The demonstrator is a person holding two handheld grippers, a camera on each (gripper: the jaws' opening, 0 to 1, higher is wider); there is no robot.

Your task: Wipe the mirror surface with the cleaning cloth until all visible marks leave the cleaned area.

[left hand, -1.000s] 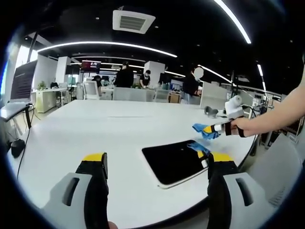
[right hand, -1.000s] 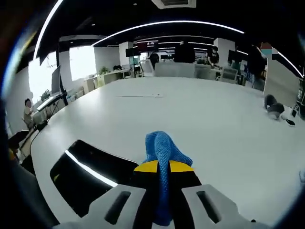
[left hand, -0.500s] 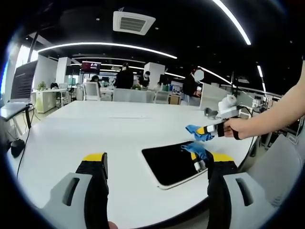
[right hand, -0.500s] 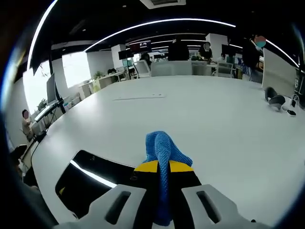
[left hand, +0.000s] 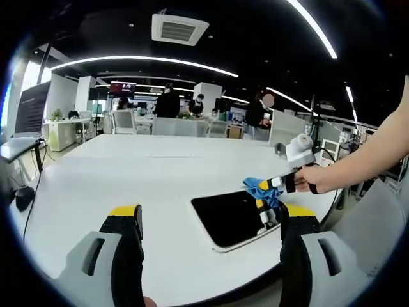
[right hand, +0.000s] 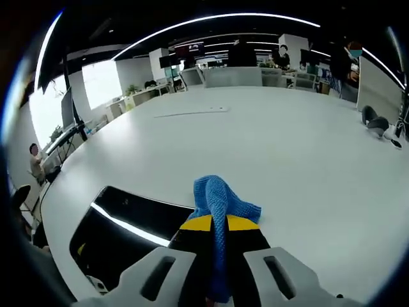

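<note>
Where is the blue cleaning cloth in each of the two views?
Left gripper view: cleaning cloth right of centre, held by the right gripper above the mirror's far right edge.
Right gripper view: lower centre, pinched between that gripper's yellow-tipped fingers.
Shared landmark: the dark mirror.

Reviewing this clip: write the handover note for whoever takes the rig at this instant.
Left gripper: open, empty, above the table.
Right gripper: shut on the blue cloth, at the mirror's right edge.
Mirror lies flat near the table's front edge.
Done: cloth brought to the mirror. Whether any wiping is done, or marks remain, cannot be told.
Left: wipe the whole mirror.
</note>
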